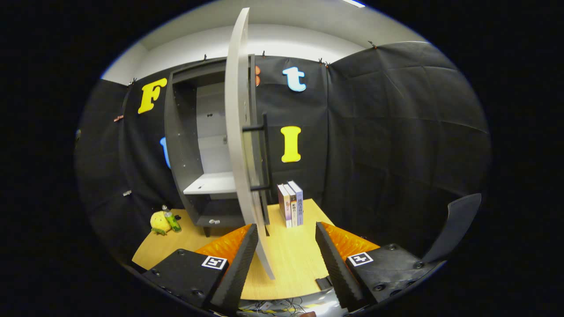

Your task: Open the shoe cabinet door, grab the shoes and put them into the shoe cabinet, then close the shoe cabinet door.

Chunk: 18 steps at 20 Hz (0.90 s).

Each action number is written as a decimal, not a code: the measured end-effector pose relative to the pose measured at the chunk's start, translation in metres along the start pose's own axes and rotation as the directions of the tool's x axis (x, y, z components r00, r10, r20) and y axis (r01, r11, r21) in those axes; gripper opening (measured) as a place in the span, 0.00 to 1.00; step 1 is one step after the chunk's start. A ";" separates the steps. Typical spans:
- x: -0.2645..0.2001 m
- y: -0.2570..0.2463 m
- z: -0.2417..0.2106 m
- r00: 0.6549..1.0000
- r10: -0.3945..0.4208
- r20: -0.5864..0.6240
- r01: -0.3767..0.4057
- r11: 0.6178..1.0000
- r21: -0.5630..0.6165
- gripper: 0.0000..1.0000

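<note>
The dark shoe cabinet (180,145) stands at the back of the wooden table (295,259), and its pale door (238,132) is swung wide open, edge-on to me. A dark bar handle (265,152) runs down the door's right face. Inside the cabinet are a white shelf (211,182) and a pale back panel. My gripper (286,229) is open, and the door's lower edge comes down between the fingers, close to the left finger (240,259). Neither finger presses on it.
Three upright books (291,204) stand on the table just right of the door, beyond the fingers. A yellow plush toy (158,221) and a green bottle (172,220) sit left of the cabinet. A dark curved shape (456,224) rises beyond the right finger.
</note>
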<state>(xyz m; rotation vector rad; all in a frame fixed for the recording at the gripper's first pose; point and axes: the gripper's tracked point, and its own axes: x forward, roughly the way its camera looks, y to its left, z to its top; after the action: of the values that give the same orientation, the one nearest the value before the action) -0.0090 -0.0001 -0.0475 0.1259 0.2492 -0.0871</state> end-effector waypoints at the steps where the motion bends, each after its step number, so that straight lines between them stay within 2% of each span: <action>1: -0.005 0.002 -0.009 1.000 -0.003 -0.027 0.003 1.000 -0.004 0.87; 3: -0.011 0.009 -0.024 0.997 0.020 -0.078 -0.022 0.999 -0.024 0.88; 7: -0.024 0.026 -0.052 0.976 0.114 -0.185 -0.132 0.987 -0.086 0.88; 14: -0.029 0.073 -0.092 0.893 0.296 -0.339 -0.326 0.945 -0.035 0.88; 16: -0.019 0.086 -0.113 0.880 0.311 -0.359 -0.338 0.941 -0.013 0.88; 18: 0.002 0.089 -0.141 0.874 0.293 -0.387 -0.324 0.946 -0.018 0.88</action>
<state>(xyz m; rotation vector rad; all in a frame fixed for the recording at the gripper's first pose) -0.0323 0.1071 -0.1729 0.0982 0.6185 0.2714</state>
